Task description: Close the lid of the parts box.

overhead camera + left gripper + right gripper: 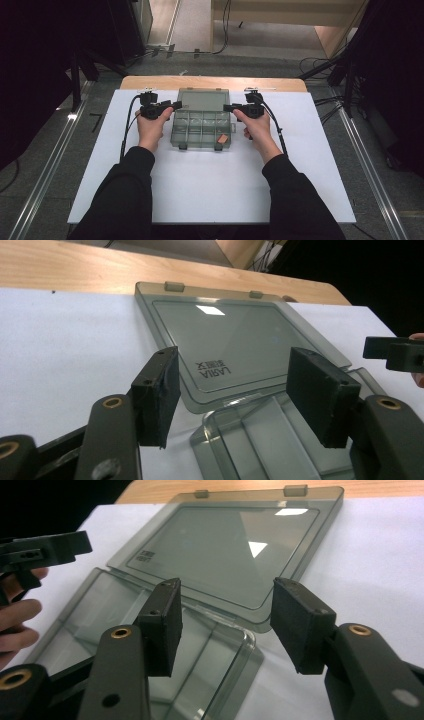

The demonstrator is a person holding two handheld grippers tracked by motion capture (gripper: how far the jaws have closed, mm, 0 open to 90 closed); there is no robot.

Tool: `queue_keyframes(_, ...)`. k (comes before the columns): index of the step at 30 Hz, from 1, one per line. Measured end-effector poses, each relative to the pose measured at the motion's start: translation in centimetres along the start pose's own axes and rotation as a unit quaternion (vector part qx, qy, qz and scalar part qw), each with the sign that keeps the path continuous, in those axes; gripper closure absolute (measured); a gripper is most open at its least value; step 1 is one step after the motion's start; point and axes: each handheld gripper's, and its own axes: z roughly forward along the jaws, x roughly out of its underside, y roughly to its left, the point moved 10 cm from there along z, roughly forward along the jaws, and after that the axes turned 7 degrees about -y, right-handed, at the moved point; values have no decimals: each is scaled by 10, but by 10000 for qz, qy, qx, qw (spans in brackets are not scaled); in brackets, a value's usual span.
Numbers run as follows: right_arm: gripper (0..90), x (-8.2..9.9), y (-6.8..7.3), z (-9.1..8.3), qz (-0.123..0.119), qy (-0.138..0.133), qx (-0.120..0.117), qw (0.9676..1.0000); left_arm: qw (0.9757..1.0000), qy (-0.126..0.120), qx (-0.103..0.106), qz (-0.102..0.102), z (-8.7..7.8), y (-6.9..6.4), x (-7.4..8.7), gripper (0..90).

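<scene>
A clear grey compartment box (201, 130) lies open on the white board, its lid (203, 100) folded flat behind it. A small orange piece (223, 138) sits in a front right compartment. My left gripper (176, 105) is at the box's left hinge corner and my right gripper (227, 107) at the right one. In the left gripper view the jaws of my left gripper (235, 370) stand apart over the lid (225, 335) and base corner (260, 435), pressing nothing. In the right gripper view my right gripper (225, 595) is likewise apart above the lid (225, 545) and base (100, 615).
The white board (210, 185) covers a wooden table whose far edge (210, 82) shows behind the lid. Both sleeved forearms flank the box. Black stands and cables line the floor on either side.
</scene>
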Motion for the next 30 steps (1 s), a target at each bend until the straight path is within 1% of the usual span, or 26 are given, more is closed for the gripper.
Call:
queue_keyframes(2,476,2,-2,5,-5,102,140,9998,10000,72,-41,24,3,3,2,393)
queue_keyframes(3,483,2,-3,7,4,119,171,9998,9999,92,-58,4,4,4,3,413)
queue_keyframes(5,492,2,-3,11,79,81,175,9998,9999,83,-62,-60,6,6,3,421)
queue_keyframes(6,497,1,-3,12,96,70,179,9998,9999,98,-59,-50,7,7,3,439)
queue_keyframes(8,504,0,-4,15,106,22,221,9997,9998,166,-54,-36,9,7,5,443)
queue_keyframes(11,505,-2,-7,17,134,29,311,9994,9997,243,-94,-20,13,7,7,443)
queue_keyframes(14,505,-3,-10,21,116,81,420,9990,9996,249,-154,-39,18,6,6,443)
queue_keyframes(17,505,-1,-13,24,97,132,511,9986,9993,317,-220,-10,22,7,7,449)
queue_keyframes(19,506,0,-14,27,129,161,498,9985,9991,369,-228,29,25,7,8,449)
queue_keyframes(24,505,5,-19,31,221,246,436,9985,9985,448,-314,2,31,9,10,448)
queue_keyframes(28,499,7,-22,34,287,275,385,9985,9982,495,-328,-92,35,11,10,448)
queue_keyframes(30,485,7,-23,35,394,279,332,9983,9980,511,-334,-137,36,12,11,447)
